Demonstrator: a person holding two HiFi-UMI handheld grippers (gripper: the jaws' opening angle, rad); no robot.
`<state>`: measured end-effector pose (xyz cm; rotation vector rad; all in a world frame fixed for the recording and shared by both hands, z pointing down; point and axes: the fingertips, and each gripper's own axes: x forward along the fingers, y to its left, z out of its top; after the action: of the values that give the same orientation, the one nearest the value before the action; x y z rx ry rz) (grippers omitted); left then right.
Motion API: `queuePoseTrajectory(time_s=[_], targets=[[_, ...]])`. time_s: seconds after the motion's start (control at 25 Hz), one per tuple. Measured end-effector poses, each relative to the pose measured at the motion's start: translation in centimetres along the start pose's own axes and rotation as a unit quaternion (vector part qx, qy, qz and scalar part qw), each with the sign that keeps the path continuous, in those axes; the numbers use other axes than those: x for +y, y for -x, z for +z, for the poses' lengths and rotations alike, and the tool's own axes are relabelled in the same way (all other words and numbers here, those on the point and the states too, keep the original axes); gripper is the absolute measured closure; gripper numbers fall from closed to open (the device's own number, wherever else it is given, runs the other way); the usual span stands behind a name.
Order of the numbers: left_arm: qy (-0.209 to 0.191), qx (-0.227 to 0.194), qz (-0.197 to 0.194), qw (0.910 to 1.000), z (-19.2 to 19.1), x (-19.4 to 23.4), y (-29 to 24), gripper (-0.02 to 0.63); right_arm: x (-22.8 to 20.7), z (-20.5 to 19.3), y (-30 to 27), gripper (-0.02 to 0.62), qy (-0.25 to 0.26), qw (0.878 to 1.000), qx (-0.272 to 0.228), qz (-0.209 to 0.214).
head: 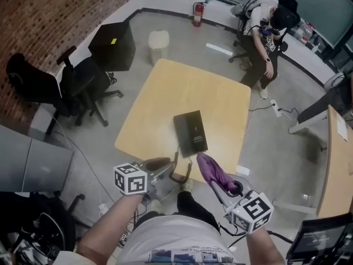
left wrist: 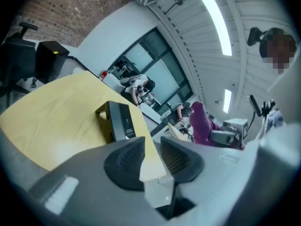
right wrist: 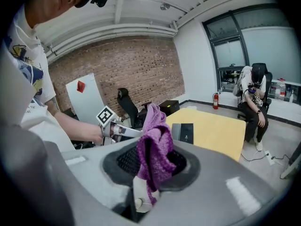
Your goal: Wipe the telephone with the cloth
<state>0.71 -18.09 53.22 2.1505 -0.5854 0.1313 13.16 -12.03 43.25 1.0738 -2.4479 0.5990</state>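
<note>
The left gripper (left wrist: 153,147) has its 2 jaws a little apart with nothing between them; through the gap shows only the near corner of the table (head: 165,93). In the head view it sits at the lower left of centre, just off the table's near edge and pointing toward it.

The right gripper (right wrist: 153,161) is closed on the purple cloth (right wrist: 155,147), which stands up in a bunched fold from between the pads. In the head view it lies at the lower right of centre, its cloth end near the table's near edge.

The telephone (head: 191,132), a flat black unit, lies on the light wooden table close to that near edge, in the middle of the frame. It is apart from both grippers, and the cloth end is just below and to the right of it.

Beyond the table, a person (head: 267,24) sits bent forward on a chair at the upper right. A red fire extinguisher (head: 197,14) stands at the top, a pale bin (head: 158,44) and a black box (head: 115,46) at the upper left, and 2 black office chairs (head: 60,84) at the left by a brick wall.
</note>
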Motion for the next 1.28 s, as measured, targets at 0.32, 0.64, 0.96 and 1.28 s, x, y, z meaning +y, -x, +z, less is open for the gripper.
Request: queuePoseTrajectory(time_s=[0.32, 0.64, 0.96, 1.28], targets=[[0.057, -0.014, 0.026, 0.9980, 1.5, 6.0, -4.8, 0.459, -3.6, -0.3, -0.6, 0.511, -0.010, 0.999, 0.029, 0.018], [0.126, -0.031, 0.043, 0.9906, 1.1, 11.1, -7.9, 0.434, -6.6, -0.7, -0.2, 0.511, -0.010, 0.999, 0.050, 0.016], [0.151, -0.028, 0.031, 0.9876, 1.2, 11.9, -10.4, 0.434, -8.6, -0.9, 0.2, 0.511, -0.016, 0.998, 0.058, 0.009], [0.135, -0.014, 0.055, 0.9893, 1.1, 11.8, -10.5, 0.480, -9.3, -0.8, -0.2, 0.511, -0.020, 0.998, 0.058, 0.011]])
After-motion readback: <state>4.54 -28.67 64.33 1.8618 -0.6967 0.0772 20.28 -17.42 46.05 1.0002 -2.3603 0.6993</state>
